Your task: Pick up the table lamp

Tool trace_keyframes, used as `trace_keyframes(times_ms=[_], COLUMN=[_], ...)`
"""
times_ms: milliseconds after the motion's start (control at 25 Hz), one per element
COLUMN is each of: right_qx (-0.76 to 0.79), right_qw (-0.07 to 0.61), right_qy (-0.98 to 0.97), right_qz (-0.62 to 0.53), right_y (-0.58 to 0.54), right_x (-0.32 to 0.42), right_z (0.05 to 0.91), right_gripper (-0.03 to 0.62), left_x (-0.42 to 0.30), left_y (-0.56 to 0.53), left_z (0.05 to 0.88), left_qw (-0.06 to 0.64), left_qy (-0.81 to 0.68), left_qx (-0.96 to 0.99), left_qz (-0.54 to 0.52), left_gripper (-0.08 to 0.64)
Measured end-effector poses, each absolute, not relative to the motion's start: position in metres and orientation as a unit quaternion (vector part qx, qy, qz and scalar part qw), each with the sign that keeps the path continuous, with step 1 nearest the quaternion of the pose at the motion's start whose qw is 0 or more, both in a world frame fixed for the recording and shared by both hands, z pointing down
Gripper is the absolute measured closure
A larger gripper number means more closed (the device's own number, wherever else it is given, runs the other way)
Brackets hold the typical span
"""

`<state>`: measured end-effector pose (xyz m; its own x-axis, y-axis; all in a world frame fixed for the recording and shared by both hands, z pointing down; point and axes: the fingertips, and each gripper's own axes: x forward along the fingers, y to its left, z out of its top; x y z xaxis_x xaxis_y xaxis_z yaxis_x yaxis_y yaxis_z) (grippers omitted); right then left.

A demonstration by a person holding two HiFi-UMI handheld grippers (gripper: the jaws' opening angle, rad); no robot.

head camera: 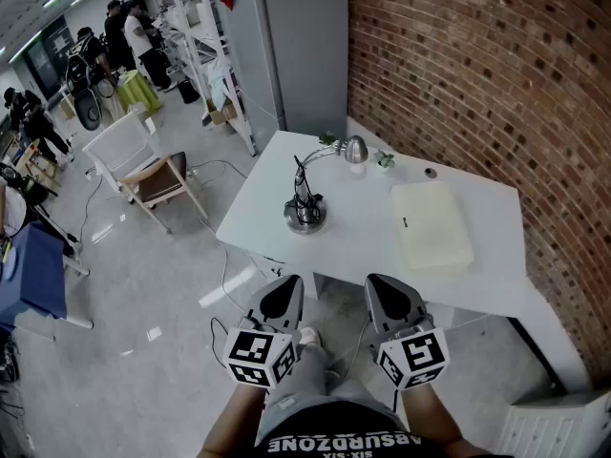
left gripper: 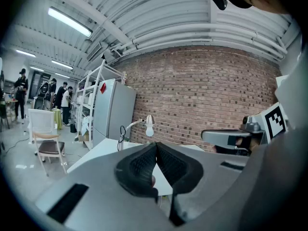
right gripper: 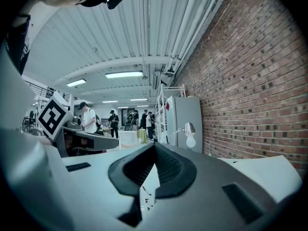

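Note:
The table lamp (head camera: pixel 307 210) stands on the white table (head camera: pixel 363 237), its round silver base near the left edge, a bent neck rising to a silver head (head camera: pixel 355 149) at the back. In the gripper views its head with the bulb shows far off (left gripper: pixel 149 125) (right gripper: pixel 190 131). My left gripper (head camera: pixel 281 297) and right gripper (head camera: pixel 387 301) hover side by side in front of the table's near edge, short of the lamp. Both are shut with nothing between the pads, the tips meeting (left gripper: pixel 155 146) (right gripper: pixel 154 146).
A pale cream pad (head camera: pixel 431 224) lies on the table's right half. Small items (head camera: pixel 383 159) sit at the back by the brick wall (head camera: pixel 477 74). A grey fridge (head camera: pixel 286 46), shelving, a chair (head camera: pixel 143 165) and people stand off to the left.

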<state>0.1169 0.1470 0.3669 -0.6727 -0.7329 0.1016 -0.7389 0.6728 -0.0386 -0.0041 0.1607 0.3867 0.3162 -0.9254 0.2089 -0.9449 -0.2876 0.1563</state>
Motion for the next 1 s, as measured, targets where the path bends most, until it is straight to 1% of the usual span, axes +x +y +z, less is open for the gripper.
trace_keyframes(times_ms=[560,920,960,1000], right_qx=[0.404,0.411,0.411,0.409], right_qw=[0.044,0.022,0.021,0.020], right_qy=[-0.912,-0.910,-0.910,-0.911], right_qz=[0.062,0.051,0.051,0.050], right_y=[0.096,0.043,0.038,0.032], right_x=[0.106,0.097,0.096,0.094], right_z=[0.376,0.358,0.357,0.356], right_gripper=[0.594,0.591,0.582,0.553], left_x=[-0.014,-0.030,-0.033,-0.035], left_y=[0.110,0.059,0.054,0.049], left_z=[0.389,0.379,0.378,0.378], left_qw=[0.129,0.124,0.124,0.123], left_qy=[-0.579,-0.577,-0.577,-0.577], left_qx=[0.803,0.806,0.806,0.806], left_qz=[0.048,0.043,0.042,0.041], left_gripper=[0.552,0.552,0.551,0.551])
